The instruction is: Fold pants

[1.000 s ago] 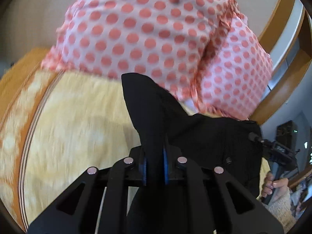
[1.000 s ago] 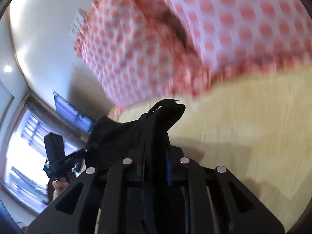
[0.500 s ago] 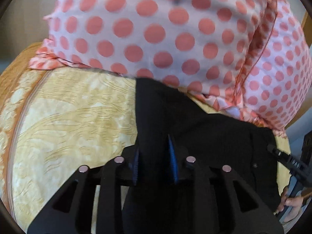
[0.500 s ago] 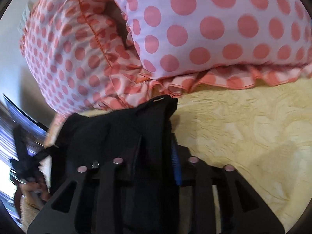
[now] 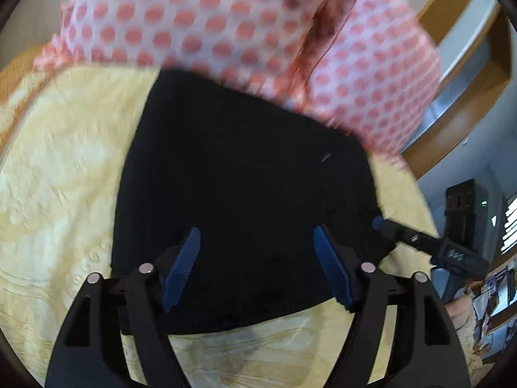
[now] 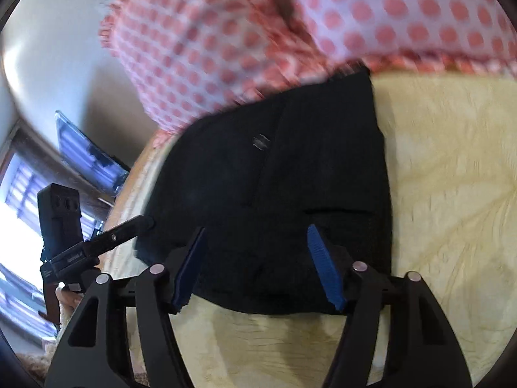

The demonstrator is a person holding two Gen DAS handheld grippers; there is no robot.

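The black pants [image 5: 245,187] lie folded in a flat block on the yellow bedspread [image 5: 64,174], their far edge against the pillows. They also show in the right wrist view [image 6: 290,187]. My left gripper [image 5: 257,236] is open and empty, just above the near part of the pants. My right gripper [image 6: 255,232] is open and empty over the near edge of the pants. The right gripper also shows at the right of the left wrist view [image 5: 420,242], and the left gripper at the left of the right wrist view [image 6: 106,239].
Two pink polka-dot pillows [image 5: 226,26] stand behind the pants; they also show in the right wrist view [image 6: 258,32]. A wooden headboard [image 5: 468,103] is at the right. A screen [image 6: 87,158] and a window [image 6: 19,200] lie beyond the bed's left edge.
Both grippers were shut on the black pants and carried them toward the pillows. Now both have opened and drawn back, and the pants lie flat on the bed.
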